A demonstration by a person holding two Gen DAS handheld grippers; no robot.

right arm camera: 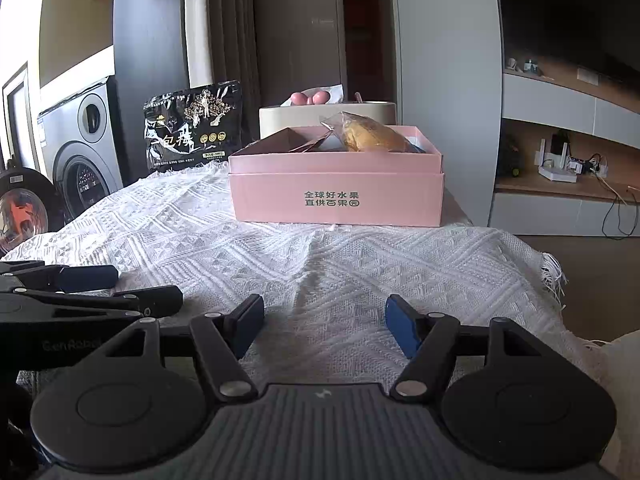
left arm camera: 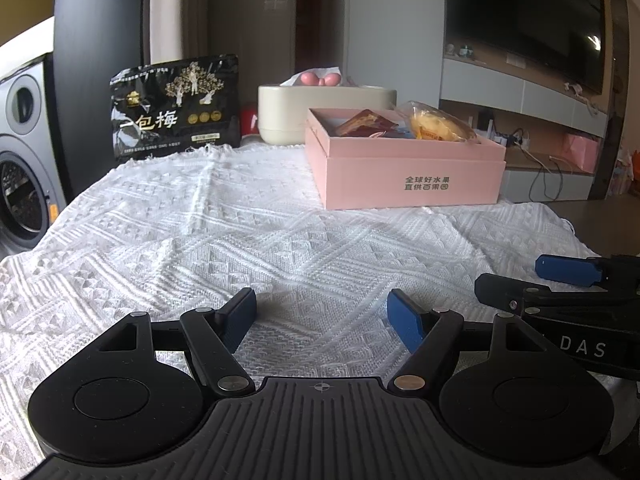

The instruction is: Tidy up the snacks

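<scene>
A pink box (left arm camera: 408,168) (right arm camera: 336,196) stands open on the white knitted cloth (left arm camera: 240,232) (right arm camera: 280,264). Inside it lie a wrapped yellow pastry (left arm camera: 436,122) (right arm camera: 372,136) and a red-brown snack packet (left arm camera: 362,123) (right arm camera: 298,140). A black plum snack bag (left arm camera: 176,108) (right arm camera: 194,126) stands upright at the far left, outside the box. My left gripper (left arm camera: 322,318) is open and empty, low over the cloth near its front. My right gripper (right arm camera: 324,322) is open and empty, beside the left one. Each gripper shows at the edge of the other's view, the right (left arm camera: 560,280) and the left (right arm camera: 88,284).
A cream container (left arm camera: 324,110) (right arm camera: 320,118) with pink round objects behind it stands behind the box. A washing machine (left arm camera: 24,168) (right arm camera: 86,148) is at the left. The cloth's fringed right edge (right arm camera: 554,276) drops off toward the floor.
</scene>
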